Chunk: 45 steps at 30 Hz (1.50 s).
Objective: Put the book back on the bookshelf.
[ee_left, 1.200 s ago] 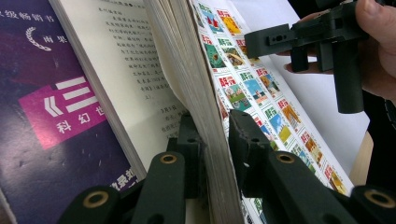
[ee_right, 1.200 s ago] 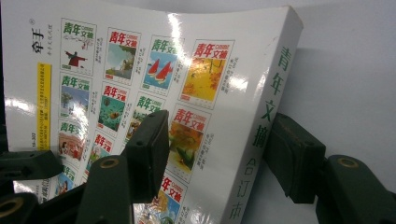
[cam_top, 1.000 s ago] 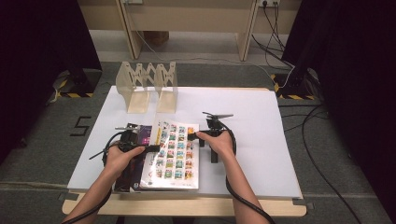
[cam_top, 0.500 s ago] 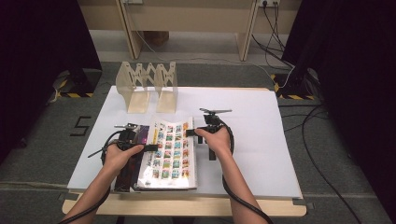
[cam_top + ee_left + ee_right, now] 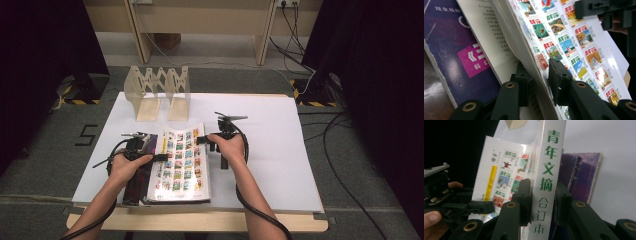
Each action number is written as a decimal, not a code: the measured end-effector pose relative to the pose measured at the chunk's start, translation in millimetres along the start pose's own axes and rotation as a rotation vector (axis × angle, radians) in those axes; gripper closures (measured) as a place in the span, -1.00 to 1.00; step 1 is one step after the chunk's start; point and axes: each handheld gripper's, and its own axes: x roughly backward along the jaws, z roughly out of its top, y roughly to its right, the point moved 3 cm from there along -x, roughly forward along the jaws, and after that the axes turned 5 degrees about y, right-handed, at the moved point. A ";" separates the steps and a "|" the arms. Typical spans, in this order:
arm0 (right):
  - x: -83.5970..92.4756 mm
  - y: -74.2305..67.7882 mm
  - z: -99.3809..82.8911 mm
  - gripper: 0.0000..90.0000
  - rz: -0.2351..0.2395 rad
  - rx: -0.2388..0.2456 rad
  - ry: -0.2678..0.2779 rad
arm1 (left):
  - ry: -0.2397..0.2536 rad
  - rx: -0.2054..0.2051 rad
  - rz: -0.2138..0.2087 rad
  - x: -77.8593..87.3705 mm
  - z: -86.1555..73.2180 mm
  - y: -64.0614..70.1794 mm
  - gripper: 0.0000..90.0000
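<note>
A thick volume (image 5: pixel 180 160) with a grid of small colour pictures on its cover lies tilted on a purple book (image 5: pixel 136 175). My left gripper (image 5: pixel 152 157) is shut on its page edge (image 5: pixel 574 45); the jaws (image 5: pixel 537 72) have just been opening a little with the page block still between them. My right gripper (image 5: pixel 204 141) has just been closing and is shut on the white spine (image 5: pixel 550 157) with green characters, one pad on the cover, the other behind the spine (image 5: pixel 542 192). The spine side is raised off the purple book (image 5: pixel 579 172).
A wooden folding rack (image 5: pixel 160 92) stands at the back of the white table (image 5: pixel 280 150). The purple book's cover (image 5: pixel 456 50) shows under the volume. Cables trail on the floor at the right (image 5: pixel 345 150).
My right gripper has closed on the spine and risen slightly, lifting that side of the volume. The left hand has stayed where it was.
</note>
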 end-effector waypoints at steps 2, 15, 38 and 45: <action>6.8 -10.8 4.6 0.64 0.014 0.018 0.018 | 0.021 0.023 -0.018 2.4 0.8 0.6 0.47; 44.2 -52.2 23.2 0.65 -0.011 0.160 0.148 | 0.115 -0.047 0.090 19.8 12.8 1.3 0.01; 54.7 -104.0 58.0 0.65 -0.174 0.337 0.417 | 0.213 -0.181 0.024 12.8 62.8 73.8 -0.15; 58.4 -110.2 66.1 0.65 -0.182 0.339 0.469 | 0.212 -0.191 0.032 14.8 62.1 72.3 -0.16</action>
